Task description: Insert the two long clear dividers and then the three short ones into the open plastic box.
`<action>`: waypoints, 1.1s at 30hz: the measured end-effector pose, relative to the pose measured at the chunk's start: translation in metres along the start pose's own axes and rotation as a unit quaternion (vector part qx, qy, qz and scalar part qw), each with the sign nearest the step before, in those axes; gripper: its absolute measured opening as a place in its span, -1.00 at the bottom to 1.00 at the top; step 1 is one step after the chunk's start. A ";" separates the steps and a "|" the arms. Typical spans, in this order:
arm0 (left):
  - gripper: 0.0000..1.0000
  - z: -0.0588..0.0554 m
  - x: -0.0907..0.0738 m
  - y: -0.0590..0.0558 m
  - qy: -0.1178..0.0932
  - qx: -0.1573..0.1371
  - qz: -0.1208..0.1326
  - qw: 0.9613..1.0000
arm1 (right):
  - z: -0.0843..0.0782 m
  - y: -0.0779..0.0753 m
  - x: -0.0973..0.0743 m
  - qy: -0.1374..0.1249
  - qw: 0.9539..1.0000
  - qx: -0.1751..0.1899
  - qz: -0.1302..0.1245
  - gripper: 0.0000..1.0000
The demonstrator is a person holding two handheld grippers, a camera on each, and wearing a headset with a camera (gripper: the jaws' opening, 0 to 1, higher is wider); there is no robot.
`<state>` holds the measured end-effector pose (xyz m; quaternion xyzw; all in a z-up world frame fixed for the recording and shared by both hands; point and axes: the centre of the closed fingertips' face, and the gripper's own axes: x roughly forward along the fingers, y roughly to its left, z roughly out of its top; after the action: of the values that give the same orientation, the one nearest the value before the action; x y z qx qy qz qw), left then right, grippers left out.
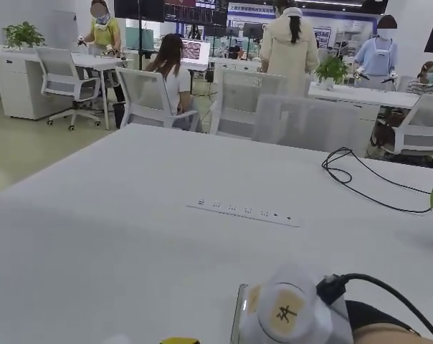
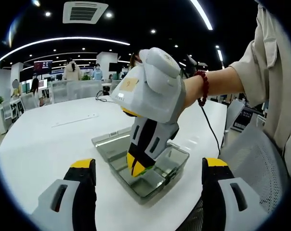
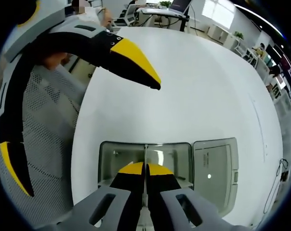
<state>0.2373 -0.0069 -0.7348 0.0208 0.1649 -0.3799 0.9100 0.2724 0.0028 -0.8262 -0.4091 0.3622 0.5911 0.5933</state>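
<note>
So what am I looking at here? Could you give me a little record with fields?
table: white table
box: clear plastic box, its lid lying open beside it
right gripper: right gripper jaws shut, tips down inside the box
left gripper: left gripper jaws wide apart, not touching the box
divider: a thin upright line just ahead of the right gripper's tips, too faint to be sure
</note>
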 end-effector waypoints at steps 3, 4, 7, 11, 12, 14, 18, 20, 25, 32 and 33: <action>0.86 -0.001 0.000 0.000 0.002 0.003 0.001 1.000 | 0.000 0.000 0.002 0.010 1.000 -0.006 0.003 -0.97; 0.86 -0.001 0.000 0.000 0.002 0.003 0.000 1.000 | 0.000 0.000 0.002 0.013 1.000 -0.006 0.004 -0.97; 0.86 0.000 0.001 0.000 0.001 0.002 -0.001 1.000 | -0.001 0.000 0.004 0.019 1.000 -0.008 0.008 -0.97; 0.85 -0.001 0.001 -0.001 0.004 0.003 -0.002 1.000 | -0.002 0.000 0.003 0.025 1.000 -0.010 0.012 -0.97; 0.85 -0.001 0.001 -0.001 0.004 0.004 -0.002 1.000 | -0.002 0.000 0.003 0.026 1.000 -0.010 0.012 -0.97; 0.85 -0.001 0.001 -0.001 0.004 0.004 -0.001 1.000 | -0.002 0.000 0.003 0.025 1.000 -0.013 0.012 -0.96; 0.85 -0.001 0.001 0.000 0.003 0.002 0.000 1.000 | -0.003 -0.001 0.002 0.014 1.000 -0.002 0.017 -0.95; 0.85 -0.002 0.001 0.000 0.004 0.001 -0.001 1.000 | -0.002 0.000 0.001 0.012 1.000 -0.002 0.017 -0.94; 0.86 -0.002 0.001 0.000 0.005 0.003 0.001 1.000 | -0.002 0.000 -0.002 0.004 1.000 0.007 0.014 -0.82; 0.86 -0.003 0.000 0.000 0.006 0.003 0.002 1.000 | 0.002 0.001 -0.010 -0.025 0.999 0.035 0.013 -0.71; 0.86 -0.003 0.000 0.000 0.006 0.004 0.001 1.000 | 0.003 0.001 -0.013 -0.031 0.999 0.038 0.012 -0.68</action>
<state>0.2367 -0.0067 -0.7375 0.0267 0.1691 -0.3794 0.9093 0.2705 0.0005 -0.8135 -0.3636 0.3708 0.5963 0.6121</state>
